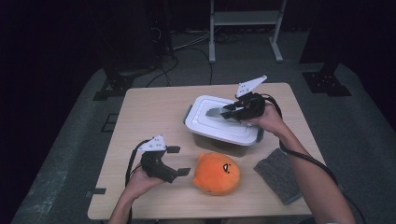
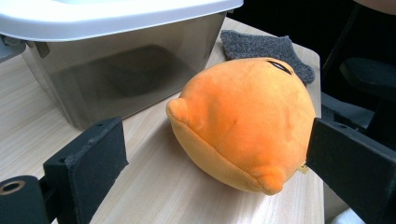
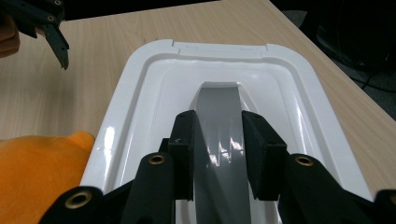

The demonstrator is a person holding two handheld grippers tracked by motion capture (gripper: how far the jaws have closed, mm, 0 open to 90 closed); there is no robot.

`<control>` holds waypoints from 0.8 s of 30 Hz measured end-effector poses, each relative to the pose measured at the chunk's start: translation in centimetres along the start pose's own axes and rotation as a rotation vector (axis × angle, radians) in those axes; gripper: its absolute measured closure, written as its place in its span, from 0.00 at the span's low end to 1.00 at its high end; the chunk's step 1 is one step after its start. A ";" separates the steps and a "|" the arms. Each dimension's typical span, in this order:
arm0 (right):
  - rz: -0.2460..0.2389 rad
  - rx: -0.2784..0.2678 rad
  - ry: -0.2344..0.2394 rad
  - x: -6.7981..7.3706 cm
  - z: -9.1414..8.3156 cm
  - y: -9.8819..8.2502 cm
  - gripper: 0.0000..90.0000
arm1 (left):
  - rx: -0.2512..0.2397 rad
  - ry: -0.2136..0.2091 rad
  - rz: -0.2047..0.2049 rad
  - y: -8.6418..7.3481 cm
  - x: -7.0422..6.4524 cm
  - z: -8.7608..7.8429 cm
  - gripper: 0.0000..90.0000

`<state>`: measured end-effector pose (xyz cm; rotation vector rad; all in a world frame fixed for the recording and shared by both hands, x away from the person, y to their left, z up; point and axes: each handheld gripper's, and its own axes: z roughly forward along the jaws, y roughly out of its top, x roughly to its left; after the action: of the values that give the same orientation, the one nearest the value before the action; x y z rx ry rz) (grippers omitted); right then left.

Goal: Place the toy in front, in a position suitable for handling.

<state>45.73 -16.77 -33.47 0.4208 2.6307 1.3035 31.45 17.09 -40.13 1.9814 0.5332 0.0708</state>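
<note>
A clear grey storage box [image 1: 223,144] with a white lid [image 1: 205,122] stands at the table's middle right. My right gripper [image 1: 225,112] reaches over it. In the right gripper view the right gripper [image 3: 218,154] has its pads against both sides of the lid's grey handle [image 3: 217,105]. An orange plush toy [image 1: 217,173] lies in front of the box. My left gripper [image 1: 180,161] rests open just left of the toy. In the left gripper view the left gripper [image 2: 219,163] has its jaws wide apart, with the toy [image 2: 243,121] just ahead of them and untouched.
A grey cloth [image 1: 280,175] lies at the front right of the wooden table [image 1: 149,112], beyond the toy in the left gripper view [image 2: 261,46]. A white metal frame [image 1: 245,28] and cables stand on the floor behind the table.
</note>
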 end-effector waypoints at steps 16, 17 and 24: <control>-0.005 -0.003 0.005 -0.4 0.4 0.3 0.73 | -0.002 -0.002 -0.001 0.0 0.0 -0.1 0.05; -0.007 -0.003 0.005 -0.4 0.5 0.3 0.73 | -0.001 -0.002 0.000 0.0 0.0 -0.1 0.05; 0.000 -0.003 0.013 -0.7 1.0 0.7 0.73 | -0.002 -0.002 0.001 0.0 0.0 -0.1 0.05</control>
<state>46.76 -15.90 -33.49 0.4135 2.6390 1.3142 31.42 17.15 -40.09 1.9800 0.5311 0.0701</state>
